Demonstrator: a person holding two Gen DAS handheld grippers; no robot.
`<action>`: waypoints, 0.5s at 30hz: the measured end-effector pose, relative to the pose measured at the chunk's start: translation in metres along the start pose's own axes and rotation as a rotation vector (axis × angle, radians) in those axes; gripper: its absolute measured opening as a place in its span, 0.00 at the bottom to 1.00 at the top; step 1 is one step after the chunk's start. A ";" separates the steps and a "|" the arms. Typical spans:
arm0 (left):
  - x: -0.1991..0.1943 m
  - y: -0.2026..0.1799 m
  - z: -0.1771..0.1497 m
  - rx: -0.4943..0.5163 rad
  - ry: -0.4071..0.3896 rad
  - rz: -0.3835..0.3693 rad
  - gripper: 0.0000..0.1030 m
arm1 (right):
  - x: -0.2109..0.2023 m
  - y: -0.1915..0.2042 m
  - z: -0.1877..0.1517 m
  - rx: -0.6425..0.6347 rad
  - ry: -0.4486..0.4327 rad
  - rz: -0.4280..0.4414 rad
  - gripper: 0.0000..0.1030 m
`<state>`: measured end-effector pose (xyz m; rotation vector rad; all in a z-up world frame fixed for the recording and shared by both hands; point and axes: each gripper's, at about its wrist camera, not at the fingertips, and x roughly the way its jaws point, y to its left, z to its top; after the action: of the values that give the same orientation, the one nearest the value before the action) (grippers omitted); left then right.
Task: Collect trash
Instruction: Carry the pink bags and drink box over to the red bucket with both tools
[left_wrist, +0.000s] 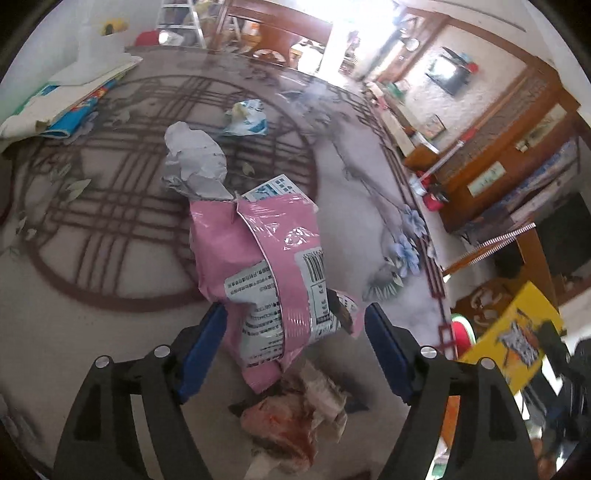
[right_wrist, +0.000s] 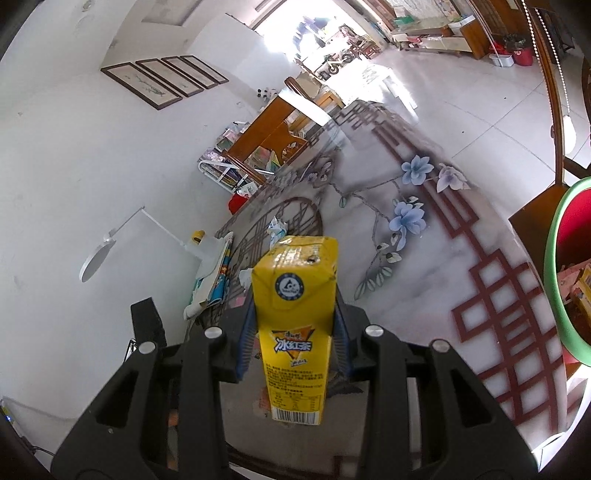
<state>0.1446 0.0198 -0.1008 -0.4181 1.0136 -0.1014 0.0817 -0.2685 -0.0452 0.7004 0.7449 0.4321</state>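
In the left wrist view a pink snack wrapper (left_wrist: 258, 266) lies on the patterned table (left_wrist: 92, 332), its near end between the blue pads of my left gripper (left_wrist: 295, 310). The jaws stand wide; the right pad is clear of the wrapper. Behind it sit a crumpled white paper (left_wrist: 195, 162) and a blue-and-white wrapper (left_wrist: 247, 118). A stained crumpled tissue (left_wrist: 295, 413) lies under the gripper. My right gripper (right_wrist: 295, 306) is shut on a yellow drink carton (right_wrist: 295, 325), held upright above the table. The carton (left_wrist: 517, 339) also shows at the right.
A red bin with a green rim (right_wrist: 554, 280) stands off the table's right edge, with trash inside. Papers and a colourful booklet (left_wrist: 66, 99) lie at the table's far left by a white desk lamp (right_wrist: 99, 254). Wooden furniture (left_wrist: 498, 158) lines the room.
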 end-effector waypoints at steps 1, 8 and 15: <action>0.001 -0.002 0.001 -0.001 -0.007 0.017 0.72 | 0.001 0.000 0.000 0.000 0.003 0.002 0.35; 0.002 -0.005 0.004 0.018 -0.072 0.086 0.50 | -0.002 -0.001 0.000 0.004 0.004 0.014 0.35; -0.035 -0.033 -0.005 0.061 -0.120 -0.074 0.47 | -0.023 -0.009 0.005 0.031 -0.051 0.047 0.35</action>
<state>0.1250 -0.0026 -0.0625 -0.4008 0.8746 -0.1713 0.0709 -0.2901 -0.0383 0.7564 0.6896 0.4447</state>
